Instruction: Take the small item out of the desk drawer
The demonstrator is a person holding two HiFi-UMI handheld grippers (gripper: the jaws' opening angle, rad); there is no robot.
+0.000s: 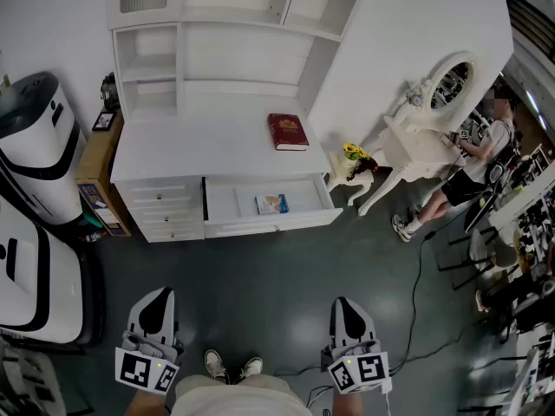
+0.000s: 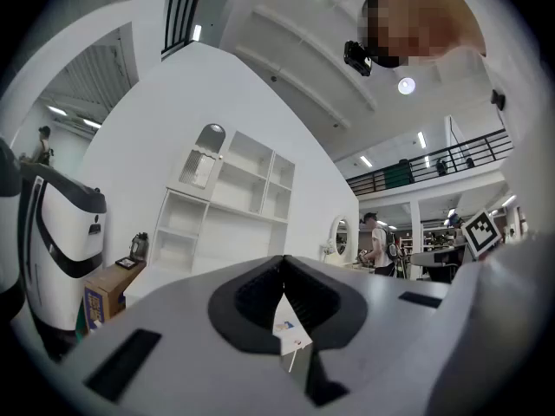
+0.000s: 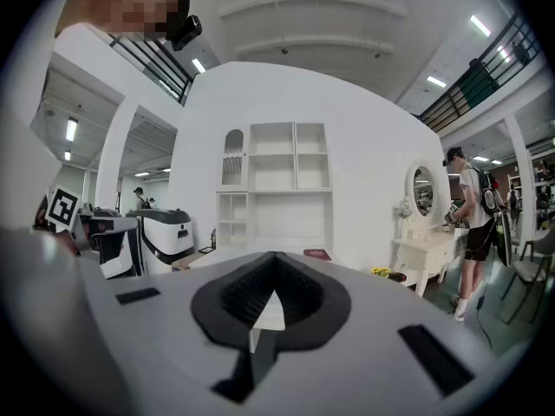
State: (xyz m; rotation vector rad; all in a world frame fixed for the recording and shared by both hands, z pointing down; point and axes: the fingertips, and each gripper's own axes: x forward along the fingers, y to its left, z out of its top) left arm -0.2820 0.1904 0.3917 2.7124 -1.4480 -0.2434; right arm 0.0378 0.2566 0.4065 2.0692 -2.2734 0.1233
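Nearest in the head view are my shoes [image 1: 230, 367], with my left gripper [image 1: 158, 297] and right gripper [image 1: 346, 306] on either side, both over the dark floor and both well apart from the furniture. Farther off stands the white surface [image 1: 195, 150] with its drawer [image 1: 269, 225] pulled out towards me. The small item [image 1: 271, 204] lies flat inside the drawer, right of its middle. A red book [image 1: 288, 132] lies on the surface just behind the drawer's right end.

In the left gripper view, the left gripper [image 2: 284, 267] fills the near foreground; its two dark pads meet at the tips and hold nothing. Beyond it the white shelf unit [image 2: 230, 206] rises at the far middle, with a cardboard box [image 2: 106, 291] and a tall white machine [image 2: 65, 232] on the left.

In the right gripper view, the right gripper [image 3: 274, 263] is likewise closed, with its tips together and nothing between them. Beyond it I see the shelf unit [image 3: 276, 189] and the red book [image 3: 315, 254] just past the jaws. At the far right a person [image 3: 475, 224] stands beside a white dressing table [image 3: 429, 254] with an oval mirror.
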